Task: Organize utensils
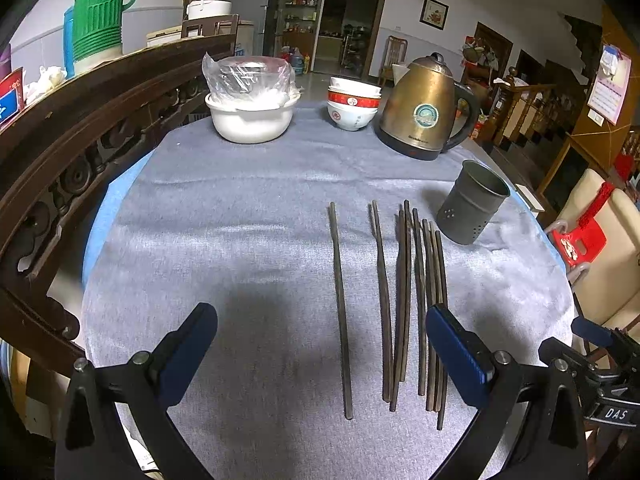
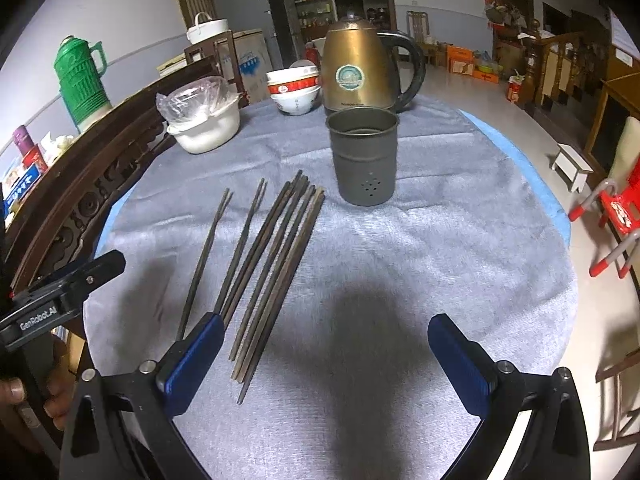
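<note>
**Chopsticks lying loose on the cloth, both grippers hanging open above them**

A bunch of dark chopsticks (image 1: 404, 300) is lying flat on the grey cloth (image 1: 240, 240), all running roughly the same way, from the near edge toward the far side. One chopstick (image 1: 340, 312) is sitting apart to the left of the rest, a thin pair is lying next to it, and the others are bunching close together, some overlapping. Just beyond the right end of the bunch a grey metal holder (image 2: 364, 156) is standing upright, its mouth open, small holes showing low on its wall. I cannot see anything standing inside it.

The left gripper (image 1: 322, 354) is hovering over the near ends of the chopsticks with its blue-padded fingers (image 1: 454, 350) spread wide, holding nothing. The right gripper (image 2: 324, 364) is hanging beside it, likewise spread wide and gripping nothing, the bunch lying just ahead of its left finger. A hand (image 2: 24, 396) is showing at the edge of the right view, wrapped round the handle of the other tool.

At the far side of the table a brass-coloured kettle (image 1: 424, 112) is standing behind the holder, a stack of bowls (image 1: 353, 106) is sitting to its left, and a white pot (image 1: 251, 118) with a plastic bag on top is sitting further left. A green flask (image 1: 100, 12) is standing on the dark carved furniture beside the table.
</note>
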A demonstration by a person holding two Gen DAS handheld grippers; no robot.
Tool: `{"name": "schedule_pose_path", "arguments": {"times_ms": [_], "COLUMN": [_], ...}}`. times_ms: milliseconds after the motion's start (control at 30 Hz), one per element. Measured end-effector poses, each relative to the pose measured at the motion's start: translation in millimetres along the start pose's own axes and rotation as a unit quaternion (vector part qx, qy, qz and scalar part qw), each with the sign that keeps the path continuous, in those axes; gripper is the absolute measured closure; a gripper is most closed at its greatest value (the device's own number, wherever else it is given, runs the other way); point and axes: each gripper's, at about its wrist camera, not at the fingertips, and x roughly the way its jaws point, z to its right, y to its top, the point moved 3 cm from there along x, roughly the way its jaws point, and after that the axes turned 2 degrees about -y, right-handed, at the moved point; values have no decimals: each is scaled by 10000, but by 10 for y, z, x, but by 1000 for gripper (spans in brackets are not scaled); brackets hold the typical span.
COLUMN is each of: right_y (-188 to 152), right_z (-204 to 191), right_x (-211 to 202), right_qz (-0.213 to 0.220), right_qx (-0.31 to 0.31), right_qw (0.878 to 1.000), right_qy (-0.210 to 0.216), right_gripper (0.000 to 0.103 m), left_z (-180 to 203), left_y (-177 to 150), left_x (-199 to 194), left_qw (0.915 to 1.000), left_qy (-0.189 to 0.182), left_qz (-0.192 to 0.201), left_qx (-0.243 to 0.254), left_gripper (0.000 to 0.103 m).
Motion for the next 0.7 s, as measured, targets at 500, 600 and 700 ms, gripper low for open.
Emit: {"name": "schedule_pose_path", "arguments": {"times_ms": [500, 600, 700], "right_y": [20, 2, -2], "right_z": [-81, -83, -65], "right_x": [13, 22, 33], "right_qz": [14, 10, -4], "right_qx": [-220, -203, -129], "right_qw": [9996, 9997, 9999], "right_qy": [-170, -118, -91], "right_gripper": [0, 0, 0], "left_z": [-76, -80, -79], "left_y": [8, -3, -10], "left_x": [35, 51, 61], "left_qw": [9999, 9999, 9999], "left_qy": [50, 58, 49], "left_qz": [-26, -54, -66], "left_qx": [-99, -95, -105], "left_gripper": [0, 0, 0]}}
